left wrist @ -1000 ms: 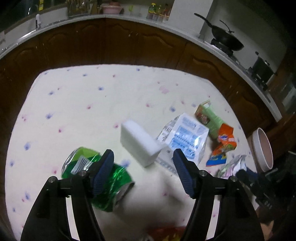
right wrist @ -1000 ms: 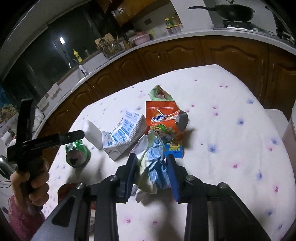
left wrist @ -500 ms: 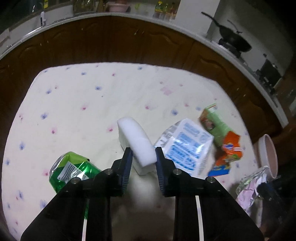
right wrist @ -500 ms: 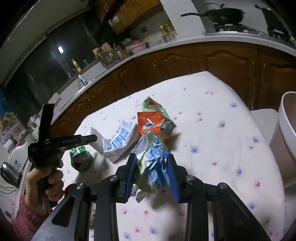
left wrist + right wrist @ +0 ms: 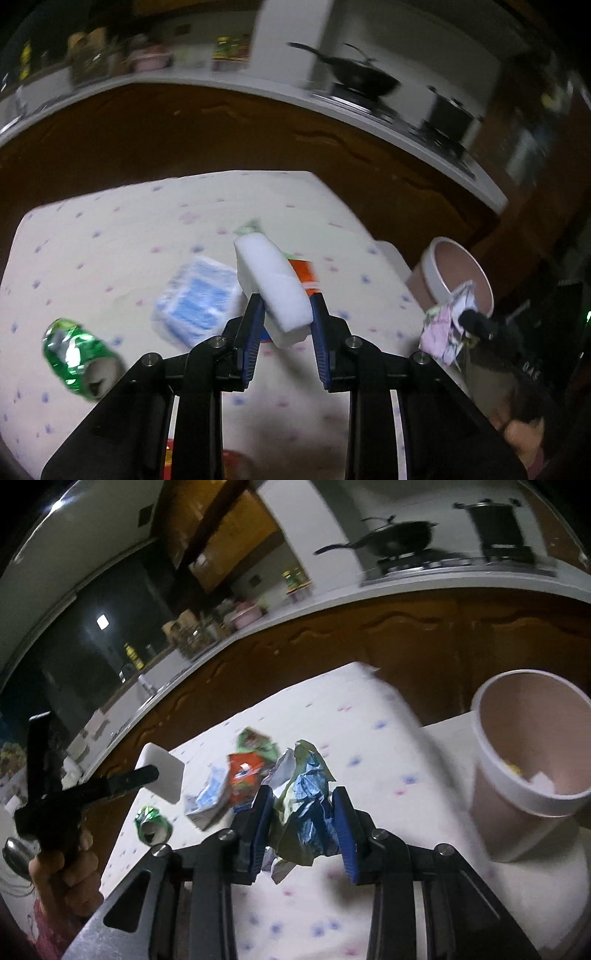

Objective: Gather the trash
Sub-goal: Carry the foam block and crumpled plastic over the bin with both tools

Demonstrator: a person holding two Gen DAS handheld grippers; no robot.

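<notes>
Left wrist view: left hand-held gripper point(image 5: 284, 334) clamped on a white foam block point(image 5: 271, 286), pinched only at its near end, the rest jutting forward and tilted, lifted clear of the desk point(image 5: 110, 236). Likely to pivot or slip out from so short a bite, especially with the blur hinting at a quick swing; a drop would land it back among the litter or off the right edge. Left on the cloth: a crushed green can point(image 5: 79, 360) near the left edge, a blue-printed packet point(image 5: 199, 299) mid-desk, an orange wrapper point(image 5: 304, 275) half hidden behind the block. Pink bin point(image 5: 460, 275) standing off the right edge, with the other gripper's wad of paper point(image 5: 445, 326) right at its rim. Risk of the two tools crowding each other at that one opening. Right wrist view: right hand-held gripper point(image 5: 303, 829) closed around a crumpled blue-and-green wrapper point(image 5: 304, 808), loose folds bulging above and below the pads. Soft, springy stuff: could cling to a pad on release, or unfurl and catch the bin point(image 5: 532, 760) rim and fall outside. Bin at the right, some scraps already inside. Left tool point(image 5: 79, 794) visible at the far left with the block point(image 5: 162, 775), well apart from the bin. Can point(image 5: 151, 825) rounded, free to roll toward the edge if nudged.
</notes>
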